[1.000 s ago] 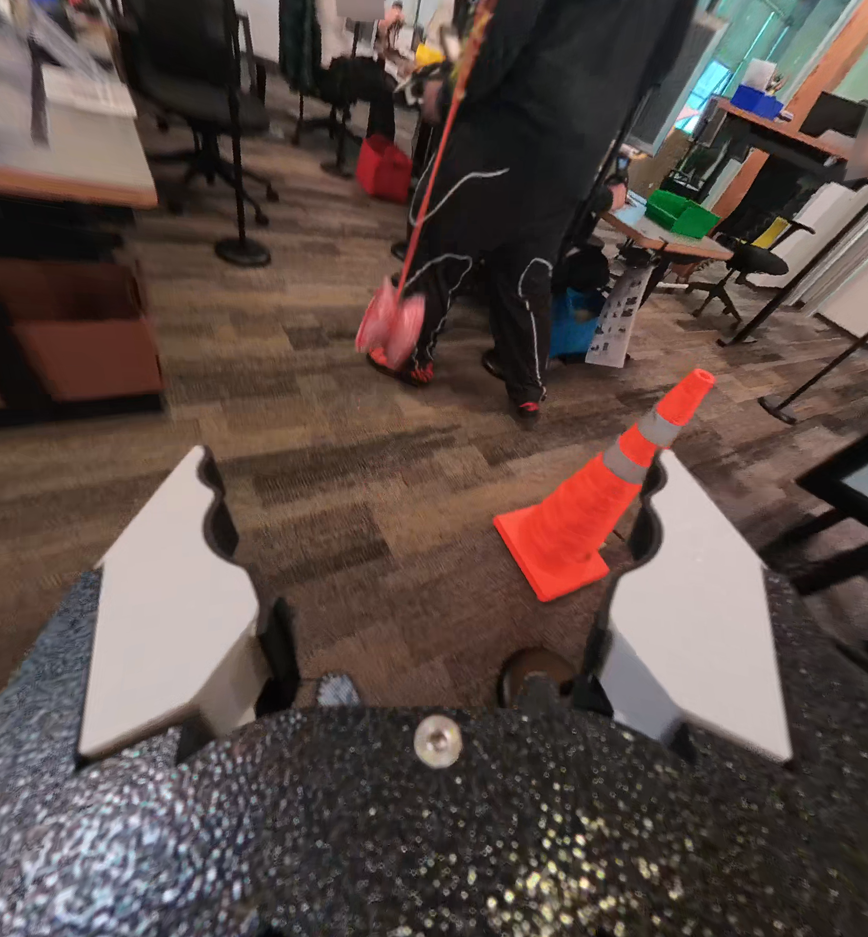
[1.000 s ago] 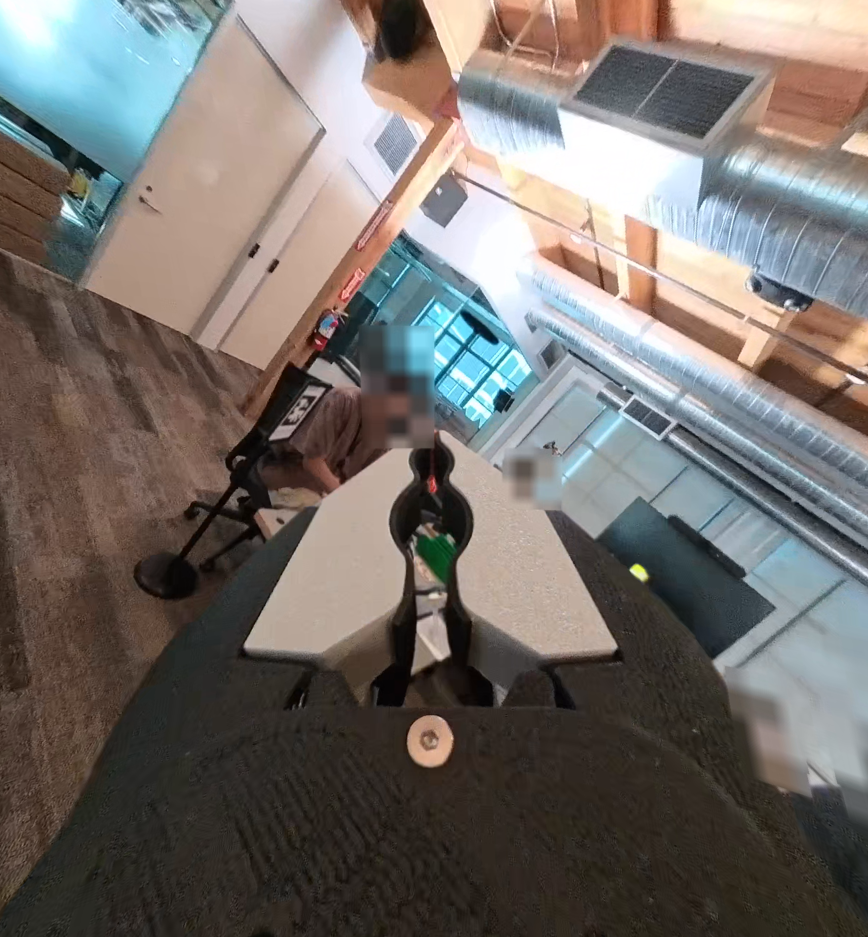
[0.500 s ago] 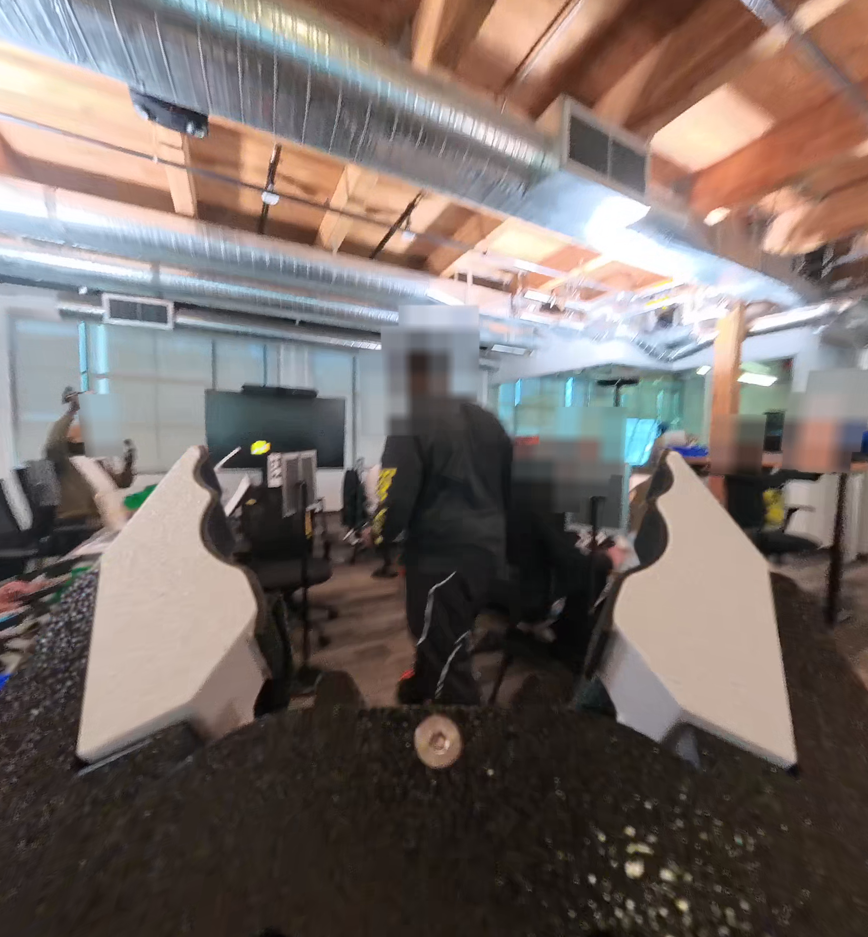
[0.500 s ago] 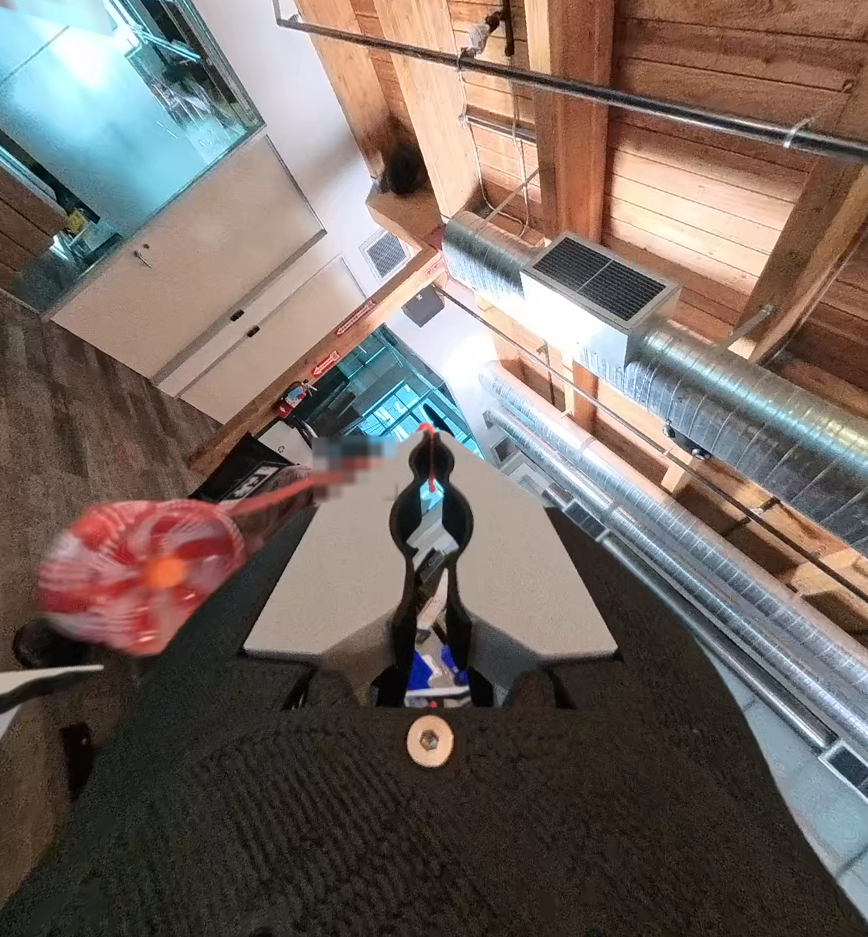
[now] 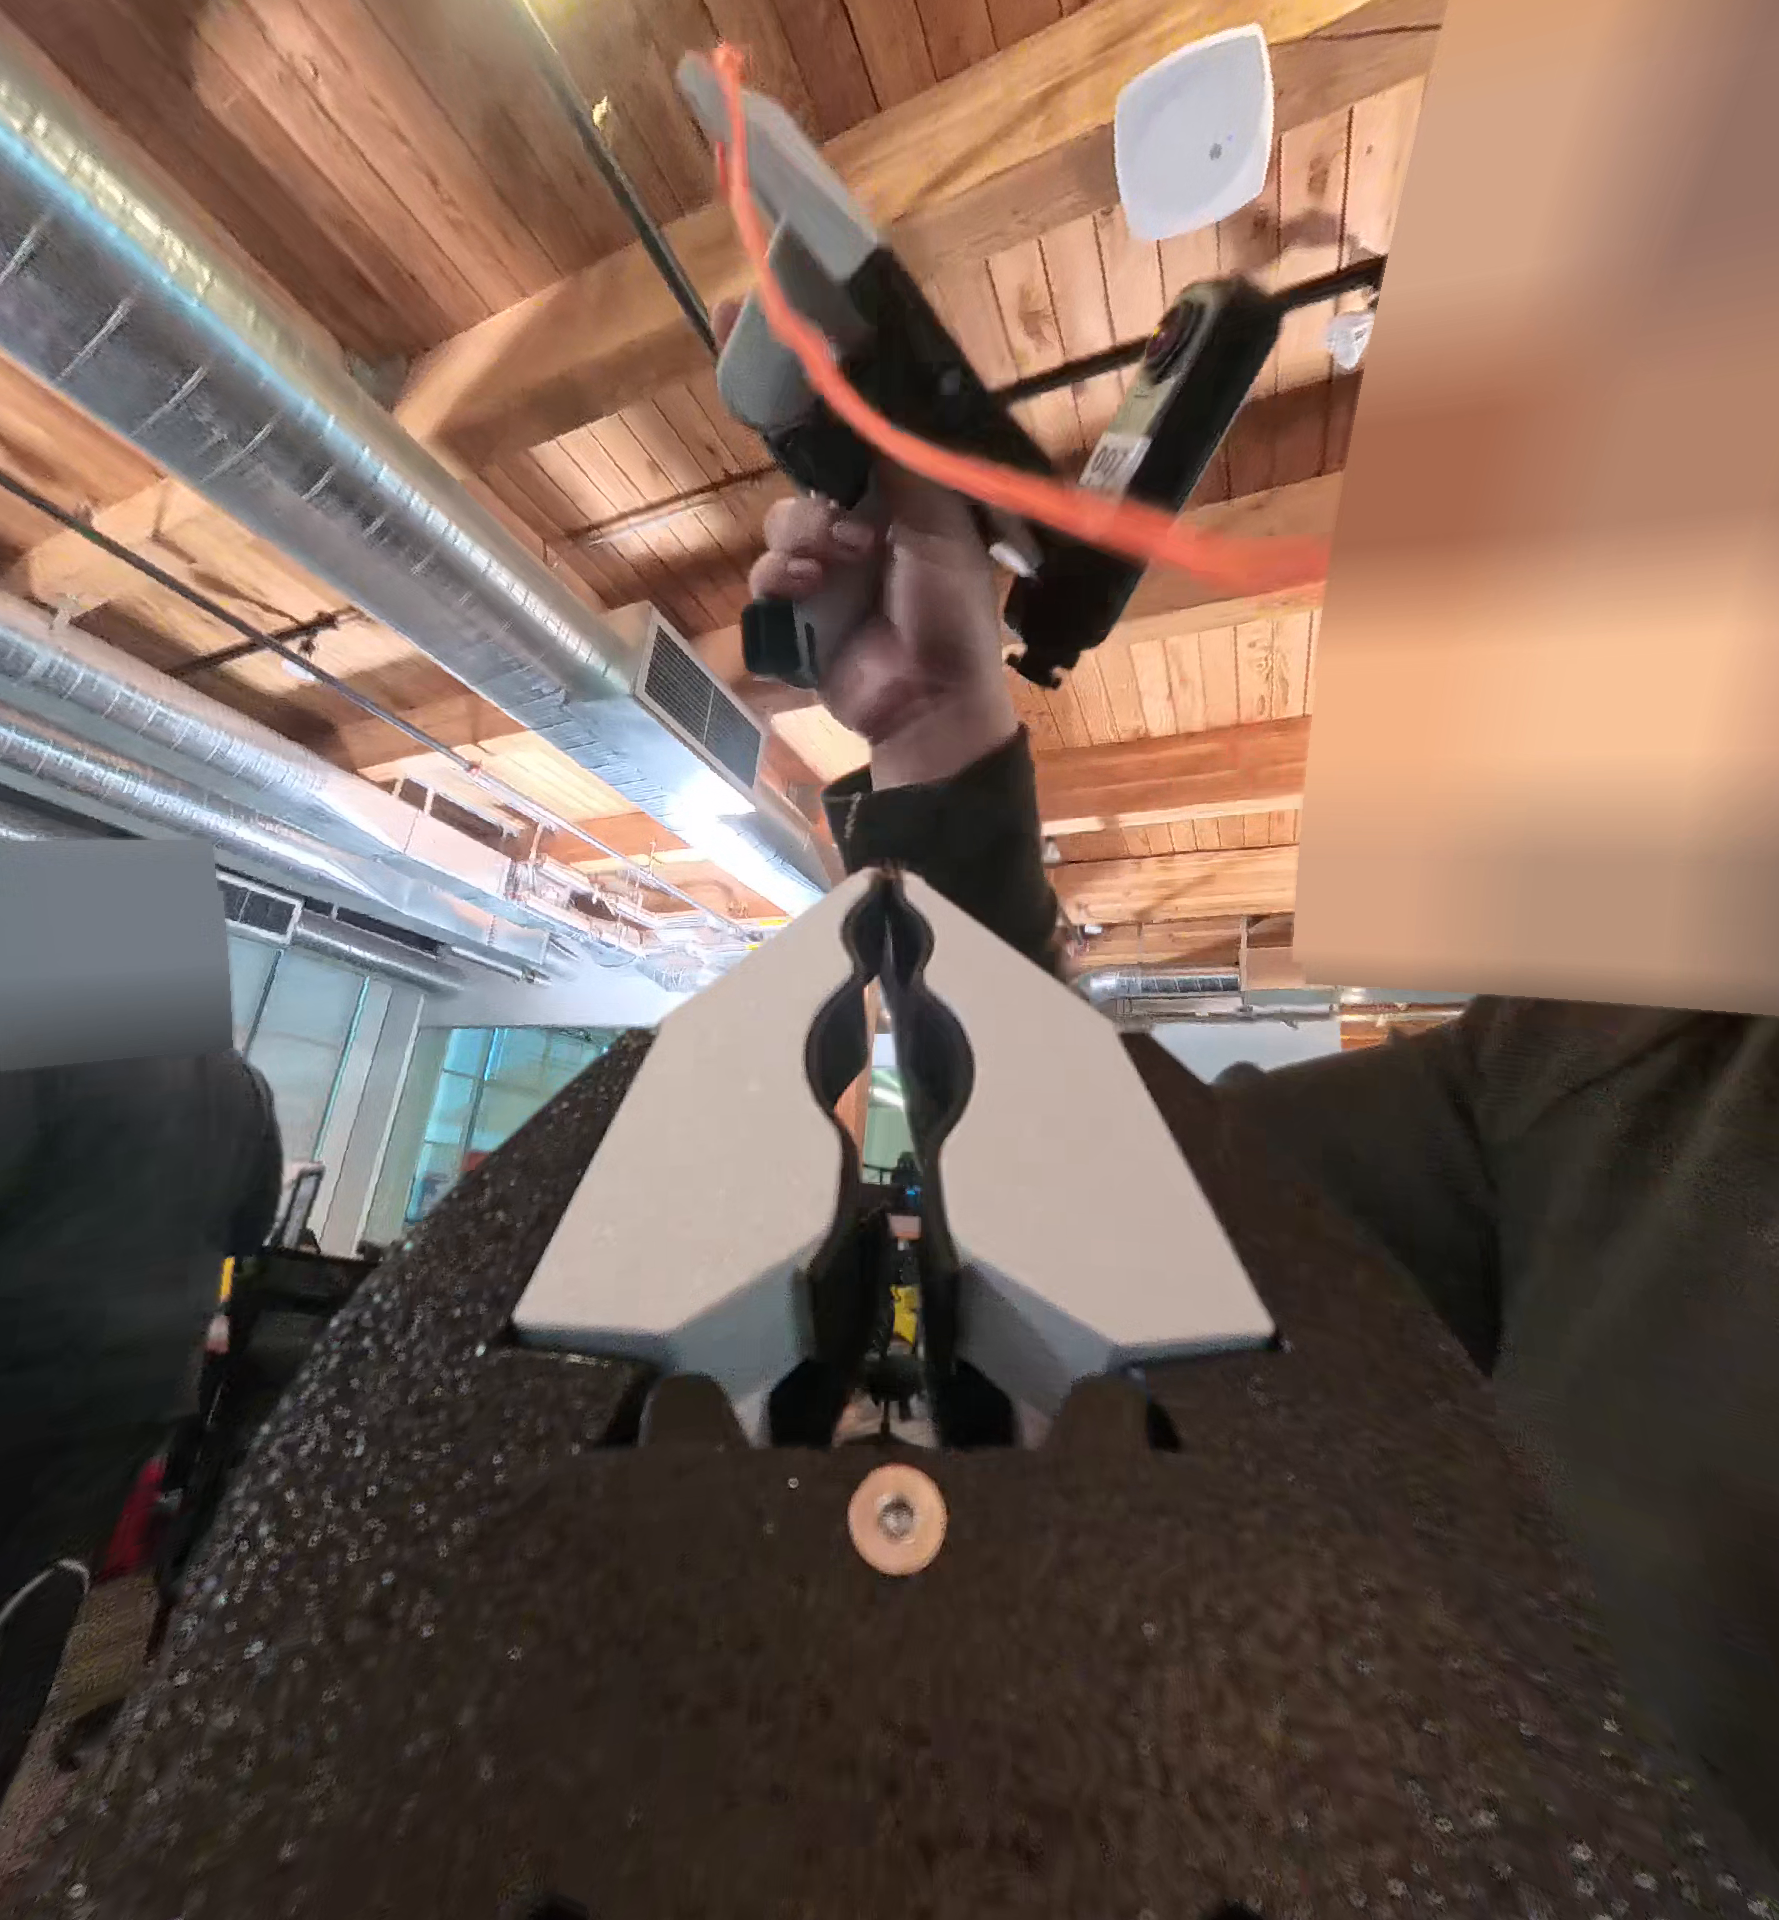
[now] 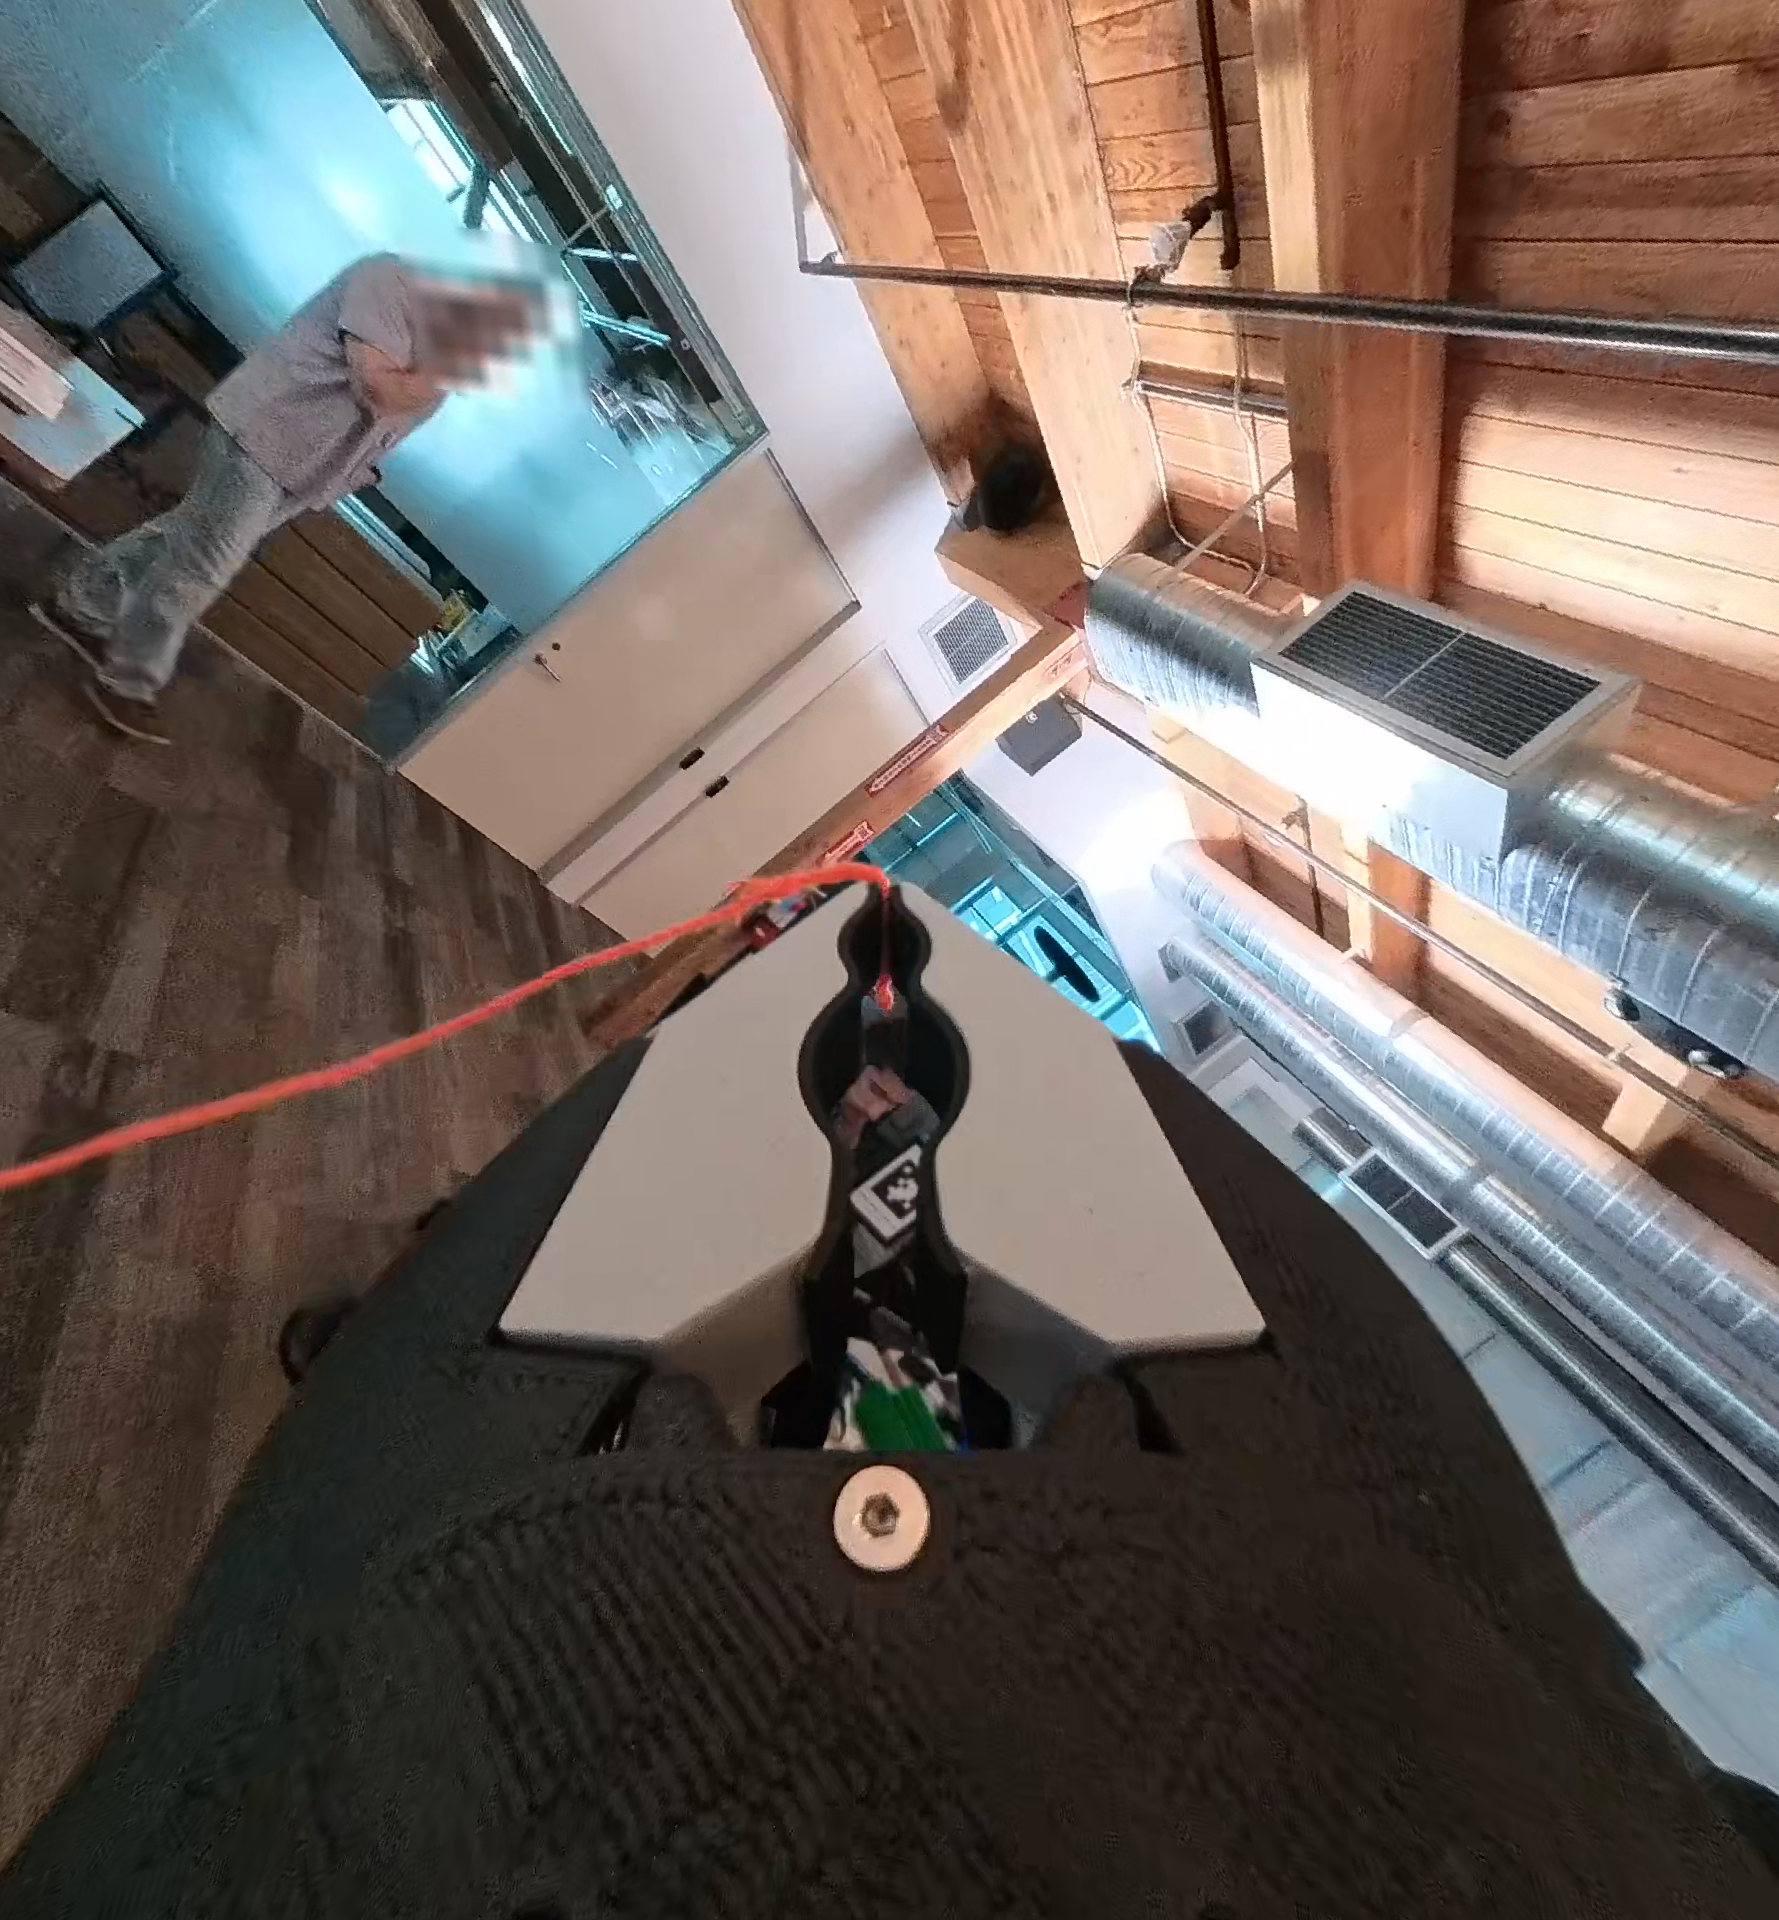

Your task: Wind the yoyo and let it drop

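Observation:
My left gripper [image 5: 887,878] is shut and points up at the wooden ceiling; I see nothing held between its fingertips. In the left wrist view my right gripper [image 5: 708,83] is above it, held up by a hand [image 5: 895,623]. An orange yoyo string [image 5: 864,410] runs from its tips down to the right, behind a blurred patch. In the right wrist view my right gripper [image 6: 887,891] is shut on the end of the orange string [image 6: 345,1070]. The string stretches taut to the lower left and leaves the frame. The yoyo itself is not in view.
Silver ducts [image 5: 272,343] and wooden beams run overhead. A person in dark clothes [image 5: 85,1195] stands at the left of the left wrist view. Another person in grey [image 6: 282,436] stands on the carpet [image 6: 137,935] near white cabinet doors [image 6: 656,675]. The tips of one gripper are about 25 cm away from the tips of the other.
My left gripper has swung from the floor up towards the ceiling and its jaws have gone from wide open to shut. The red yoyo, beside my right gripper half a second ago, has left the view.

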Available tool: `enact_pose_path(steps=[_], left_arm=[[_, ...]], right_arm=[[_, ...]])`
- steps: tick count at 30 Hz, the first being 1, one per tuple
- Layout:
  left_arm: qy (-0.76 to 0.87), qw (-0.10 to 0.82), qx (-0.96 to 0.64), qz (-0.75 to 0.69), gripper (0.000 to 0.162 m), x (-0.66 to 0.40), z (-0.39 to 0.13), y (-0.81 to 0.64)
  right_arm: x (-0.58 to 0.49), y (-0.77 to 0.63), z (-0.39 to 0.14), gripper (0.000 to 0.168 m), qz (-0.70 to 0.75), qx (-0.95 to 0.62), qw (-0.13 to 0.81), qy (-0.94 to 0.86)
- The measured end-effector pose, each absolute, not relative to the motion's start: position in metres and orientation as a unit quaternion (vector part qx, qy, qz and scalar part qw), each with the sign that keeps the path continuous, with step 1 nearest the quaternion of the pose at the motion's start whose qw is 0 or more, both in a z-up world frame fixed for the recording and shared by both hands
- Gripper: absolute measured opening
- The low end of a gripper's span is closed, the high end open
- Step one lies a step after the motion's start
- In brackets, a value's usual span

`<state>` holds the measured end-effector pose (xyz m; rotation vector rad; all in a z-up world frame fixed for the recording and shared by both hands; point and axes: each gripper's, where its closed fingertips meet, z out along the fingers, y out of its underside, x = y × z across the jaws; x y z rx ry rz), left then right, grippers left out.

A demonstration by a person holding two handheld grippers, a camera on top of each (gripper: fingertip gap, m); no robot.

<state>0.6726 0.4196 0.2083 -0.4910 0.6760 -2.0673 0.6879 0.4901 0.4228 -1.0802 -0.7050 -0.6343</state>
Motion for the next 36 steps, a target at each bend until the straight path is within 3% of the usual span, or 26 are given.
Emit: enact_pose_path(steps=[4, 8, 9, 13, 17, 20, 23, 27, 31, 36], left_arm=[[0.231, 0.572, -0.220, -0.756, 0.000, 0.635, 0.209, 0.462], [0.142, 0.661, -0.295, -0.675, 0.036, 0.588, 0.193, 0.548], [0.149, 0.641, -0.317, -0.683, 0.046, 0.588, 0.187, 0.558], [0.233, 0.564, -0.372, -0.699, 0.055, 0.612, 0.168, 0.550], [0.267, 0.568, -0.386, -0.676, 0.056, 0.620, 0.156, 0.543], [0.352, 0.492, -0.360, -0.711, 0.054, 0.636, 0.144, 0.502], [0.465, 0.394, -0.338, -0.717, 0.051, 0.653, 0.103, 0.437], [0.521, 0.348, -0.334, -0.704, 0.040, 0.646, 0.040, 0.389], [0.436, 0.261, -0.372, -0.777, 0.042, 0.620, 0.001, 0.389], [0.423, 0.255, -0.458, -0.739, 0.048, 0.615, -0.065, 0.416]], right_arm=[[0.679, 0.494, 0.423, 0.000, -0.255, -0.492, 0.761, -0.337], [0.670, 0.499, 0.431, 0.000, -0.237, -0.477, 0.775, -0.340], [0.666, 0.503, 0.435, 0.000, -0.231, -0.477, 0.776, -0.342], [0.653, 0.529, 0.459, 0.000, -0.205, -0.484, 0.776, -0.348], [0.635, 0.550, 0.501, 0.000, -0.179, -0.475, 0.788, -0.348], [0.622, 0.565, 0.539, 0.000, -0.186, -0.460, 0.801, -0.334], [0.617, 0.576, 0.584, 0.000, -0.221, -0.443, 0.809, -0.316], [0.609, 0.592, 0.619, 0.000, -0.279, -0.441, 0.792, -0.317], [0.600, 0.615, 0.644, 0.000, -0.357, -0.434, 0.768, -0.306], [0.576, 0.611, 0.673, 0.000, -0.355, -0.419, 0.779, -0.302]])
